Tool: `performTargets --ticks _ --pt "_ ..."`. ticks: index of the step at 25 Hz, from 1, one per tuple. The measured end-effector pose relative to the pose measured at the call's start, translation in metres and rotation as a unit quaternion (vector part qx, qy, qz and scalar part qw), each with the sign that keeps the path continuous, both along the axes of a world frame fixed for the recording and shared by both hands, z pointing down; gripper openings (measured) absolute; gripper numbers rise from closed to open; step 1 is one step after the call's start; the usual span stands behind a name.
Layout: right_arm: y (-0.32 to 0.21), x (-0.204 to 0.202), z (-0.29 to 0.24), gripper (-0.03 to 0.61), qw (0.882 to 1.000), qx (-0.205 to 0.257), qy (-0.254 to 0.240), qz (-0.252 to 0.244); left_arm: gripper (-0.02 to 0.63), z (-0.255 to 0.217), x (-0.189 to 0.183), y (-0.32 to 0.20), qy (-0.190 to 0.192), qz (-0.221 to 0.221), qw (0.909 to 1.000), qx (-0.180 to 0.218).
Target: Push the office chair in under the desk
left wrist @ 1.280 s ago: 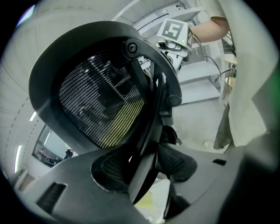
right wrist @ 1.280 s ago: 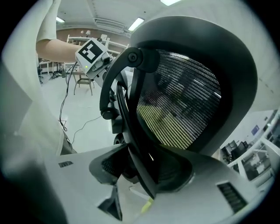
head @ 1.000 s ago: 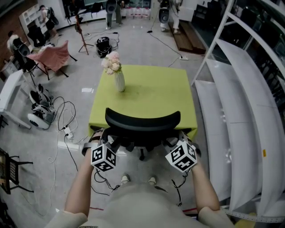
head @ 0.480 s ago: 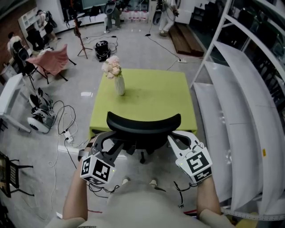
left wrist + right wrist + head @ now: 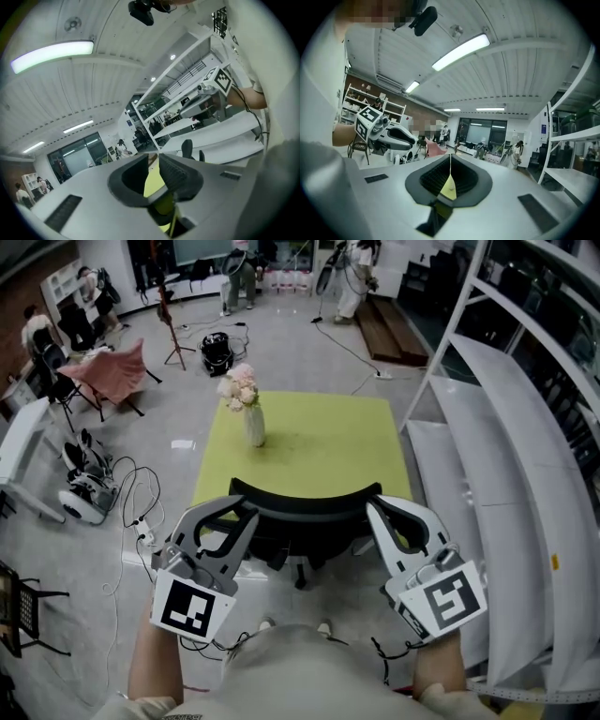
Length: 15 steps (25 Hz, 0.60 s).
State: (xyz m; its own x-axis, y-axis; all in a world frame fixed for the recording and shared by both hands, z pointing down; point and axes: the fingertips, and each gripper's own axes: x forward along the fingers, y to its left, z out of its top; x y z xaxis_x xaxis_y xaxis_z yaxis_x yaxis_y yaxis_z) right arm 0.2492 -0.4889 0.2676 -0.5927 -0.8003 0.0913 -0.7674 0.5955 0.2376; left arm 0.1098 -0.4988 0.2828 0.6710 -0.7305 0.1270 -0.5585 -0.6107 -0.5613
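Note:
The black office chair's curved backrest [image 5: 305, 500] stands at the near edge of the lime-green desk [image 5: 319, 442], its seat hidden beneath it. A white vase of pink flowers [image 5: 249, 413] sits on the desk's far left. My left gripper [image 5: 247, 510] [image 5: 151, 161] is raised beside the backrest's left end, its jaws closing with a narrow gap and nothing between them. At the backrest's right end, my right gripper [image 5: 374, 508] [image 5: 450, 164] is shut and holds nothing. I cannot tell whether either tip touches the chair. Both gripper views look up at the ceiling.
A tall white shelving rack [image 5: 506, 474] runs along the right. Cables and a white device [image 5: 86, 491] lie on the floor at left, and a pink chair [image 5: 114, 362] stands beyond them. People [image 5: 354, 263] stand far back. The person's shoes [image 5: 264, 618] are behind the chair.
Both grippers have pulled back from under the backrest's ends, lifted toward the camera and tilted upward. Their jaws have narrowed. The chair has hardly moved.

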Motion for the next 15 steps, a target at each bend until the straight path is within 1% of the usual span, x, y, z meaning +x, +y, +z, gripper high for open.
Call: performTargets --ticks 3,7,8,9,11,12,15 --pt "0.006 0.009 -0.019 0.008 0.999 0.023 -0.032 0.016 0.056 -0.025 -0.001 0.000 0.020 -0.006 0.9995 0.025" --pt "0.011 0.019 -0.033 0.007 0.997 0.035 -0.065 0.032 0.032 -0.041 -0.006 0.002 0.038 -0.027 0.9986 0.025" --pt "0.012 0.020 -0.032 0.007 0.997 0.034 -0.066 0.035 0.027 -0.042 -0.008 0.003 0.049 -0.034 0.9980 0.018" --pt "0.013 0.021 -0.030 0.007 0.997 0.032 -0.066 0.037 0.021 -0.040 -0.011 0.004 0.068 -0.045 0.9967 0.005" --pt "0.015 0.022 -0.023 0.006 0.996 0.027 -0.067 0.043 0.009 -0.035 -0.017 0.005 0.111 -0.065 0.9913 -0.025" --pt "0.016 0.022 -0.018 0.006 0.996 0.023 -0.068 0.046 0.009 -0.033 -0.019 0.006 0.123 -0.070 0.9894 -0.032" --pt "0.017 0.022 -0.005 0.006 0.996 0.012 -0.070 0.052 0.008 -0.023 -0.023 0.004 0.128 -0.073 0.9886 -0.032"
